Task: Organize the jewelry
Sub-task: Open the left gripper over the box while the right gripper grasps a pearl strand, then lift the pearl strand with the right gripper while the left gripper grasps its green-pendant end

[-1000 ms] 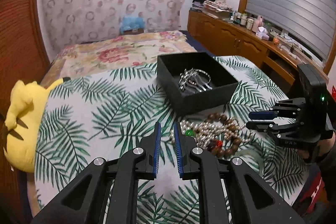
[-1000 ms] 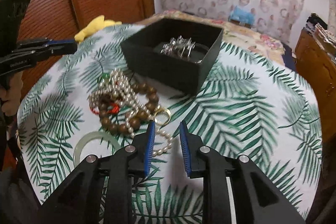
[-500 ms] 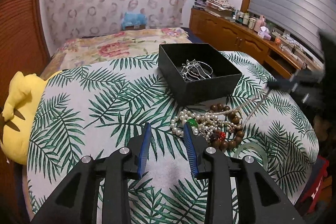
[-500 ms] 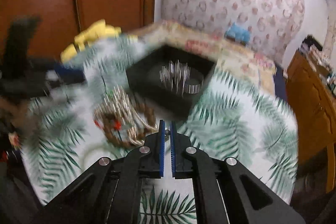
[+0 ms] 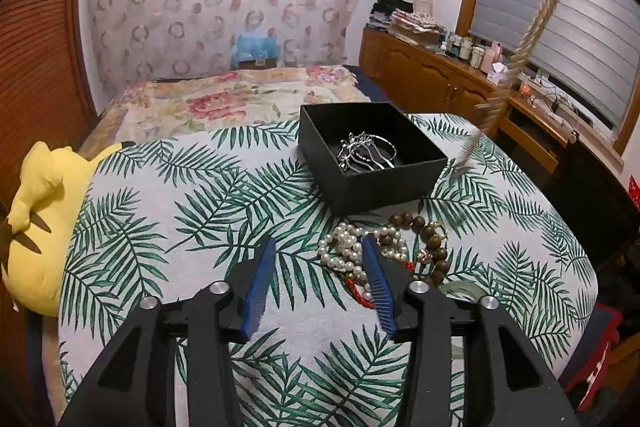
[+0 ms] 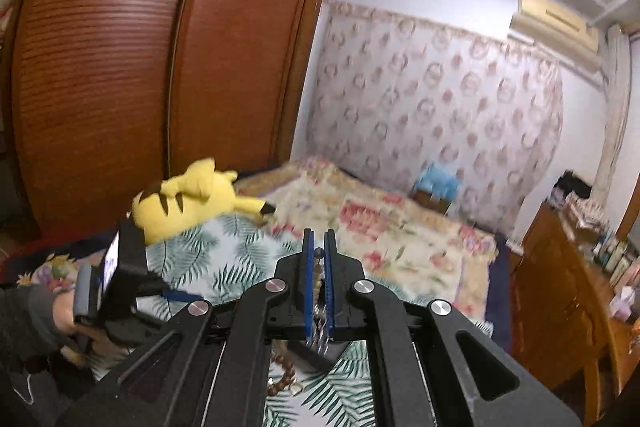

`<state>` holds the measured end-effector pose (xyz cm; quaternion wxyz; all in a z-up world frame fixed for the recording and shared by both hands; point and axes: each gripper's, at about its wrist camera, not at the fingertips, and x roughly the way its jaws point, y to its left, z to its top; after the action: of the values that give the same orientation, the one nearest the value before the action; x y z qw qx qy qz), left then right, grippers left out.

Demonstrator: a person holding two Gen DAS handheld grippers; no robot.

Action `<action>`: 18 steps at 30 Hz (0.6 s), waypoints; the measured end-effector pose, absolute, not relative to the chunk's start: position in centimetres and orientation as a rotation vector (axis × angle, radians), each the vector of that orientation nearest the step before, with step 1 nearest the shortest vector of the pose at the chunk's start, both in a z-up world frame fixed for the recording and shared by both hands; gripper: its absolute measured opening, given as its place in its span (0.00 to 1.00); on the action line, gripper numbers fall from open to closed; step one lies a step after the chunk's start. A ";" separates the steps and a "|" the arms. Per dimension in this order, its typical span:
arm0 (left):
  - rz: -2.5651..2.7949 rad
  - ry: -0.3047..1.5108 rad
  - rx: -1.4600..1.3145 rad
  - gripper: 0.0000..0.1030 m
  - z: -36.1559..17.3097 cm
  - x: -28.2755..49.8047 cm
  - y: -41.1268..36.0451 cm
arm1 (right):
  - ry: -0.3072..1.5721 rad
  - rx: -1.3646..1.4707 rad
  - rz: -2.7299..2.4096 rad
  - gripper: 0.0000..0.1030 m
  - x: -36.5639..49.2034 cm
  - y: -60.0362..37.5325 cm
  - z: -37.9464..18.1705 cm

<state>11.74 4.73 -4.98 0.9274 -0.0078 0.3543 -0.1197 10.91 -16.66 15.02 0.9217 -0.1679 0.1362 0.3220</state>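
Note:
My left gripper [image 5: 319,241] hovers low over the palm-leaf cloth [image 5: 168,227], its jaws opening with nothing gripped; its right finger hangs over a jewelry pile [image 5: 384,251] of pearls, brown wooden beads and red beads. Behind the pile stands an open black box [image 5: 376,183] holding silver hair ornaments [image 5: 366,155]. My right gripper [image 6: 319,233] is raised high and shut on a pearl necklace [image 6: 318,285], which dangles from its pads. The same pearl necklace [image 5: 536,23] hangs blurred at the upper right of the left wrist view. The right gripper itself is out of that view.
A yellow plush toy [image 5: 36,223] lies at the cloth's left edge. A pale green bangle [image 5: 460,287] sits beside the pile. A floral bed [image 5: 224,103] lies behind, wooden cabinets [image 5: 432,83] to the right. A sleeved hand [image 6: 36,315] holds the left gripper [image 6: 188,295].
The right gripper shut on the pearl strand and rose steeply, leaving the left wrist view; the strand now hangs from above. The left jaws spread wider in place.

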 end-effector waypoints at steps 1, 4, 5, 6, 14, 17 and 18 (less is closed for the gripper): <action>-0.248 0.723 -0.015 0.43 -4.9 11.7 4.6 | 0.270 -0.343 0.656 0.05 10.7 -16.9 15.4; -0.257 0.720 -0.019 0.45 -4.7 11.6 4.3 | 0.312 -0.352 0.654 0.05 11.2 -17.3 14.8; -0.261 0.721 -0.019 0.46 -4.7 11.5 4.1 | 0.330 -0.366 0.645 0.05 11.4 -17.4 14.1; -0.265 0.722 -0.016 0.47 -4.8 11.5 3.9 | 0.348 -0.379 0.635 0.05 11.6 -17.6 13.4; -0.314 0.737 0.026 0.50 -5.5 11.8 1.0 | 0.368 -0.319 0.556 0.05 12.5 -21.8 11.5; -0.328 0.737 0.031 0.56 -5.7 11.9 0.2 | 0.369 -0.286 0.530 0.06 12.6 -23.4 11.6; -0.332 0.739 0.033 0.56 -5.8 11.9 -0.1 | 0.389 -0.294 0.513 0.06 13.0 -23.8 10.9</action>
<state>11.94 -0.10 -5.82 0.9188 0.0158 0.3597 -0.1617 13.02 -23.78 10.86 0.9380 -0.1442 0.1902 0.2514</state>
